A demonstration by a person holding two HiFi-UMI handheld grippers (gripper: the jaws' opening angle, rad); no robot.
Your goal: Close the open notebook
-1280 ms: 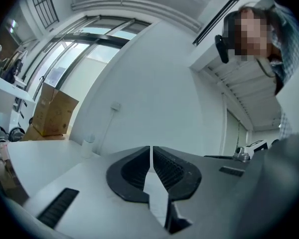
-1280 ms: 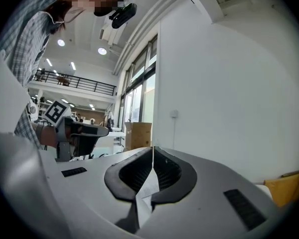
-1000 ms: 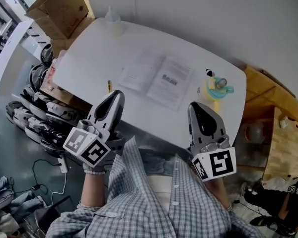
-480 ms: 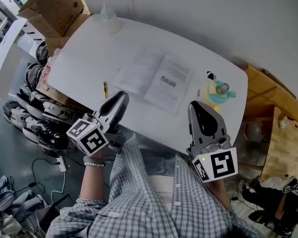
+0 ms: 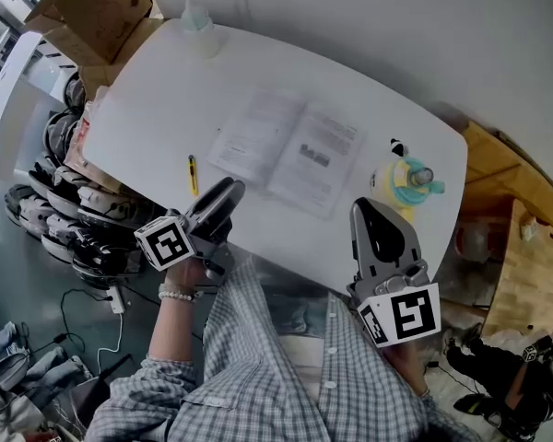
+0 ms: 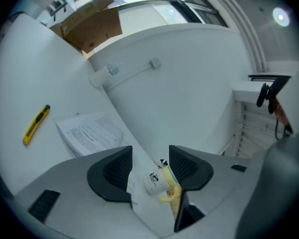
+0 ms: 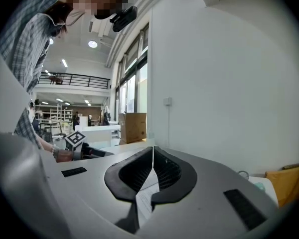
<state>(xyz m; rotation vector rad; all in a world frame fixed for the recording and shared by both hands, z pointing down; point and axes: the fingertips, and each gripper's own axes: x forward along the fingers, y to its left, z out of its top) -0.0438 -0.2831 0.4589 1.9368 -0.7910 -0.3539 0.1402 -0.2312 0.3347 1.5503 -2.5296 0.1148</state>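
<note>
The open notebook (image 5: 281, 148) lies flat on the white table (image 5: 147, 109), its printed pages up. My left gripper (image 5: 229, 191) hovers at the table's near edge, just left of the notebook's near corner. In the left gripper view that gripper (image 6: 150, 156) has its jaws opening with nothing between the pads; the notebook page (image 6: 89, 131) lies ahead of it. My right gripper (image 5: 370, 214) hangs off the near edge, right of the notebook. In its own view the right gripper (image 7: 153, 151) is shut and empty, and a strip of notebook page (image 7: 147, 195) shows below its tips.
A yellow utility knife (image 5: 193, 173) lies left of the notebook. A yellow and teal mug (image 5: 405, 180) stands to the notebook's right. A clear bottle (image 5: 195, 17) is at the far left corner, beside a cardboard box (image 5: 97, 7). Gear and cables cover the floor at the left.
My left gripper has sunk toward the table's near edge and rolled, so its marker cube faces differently, and its jaws now stand apart. The right gripper has drifted slightly.
</note>
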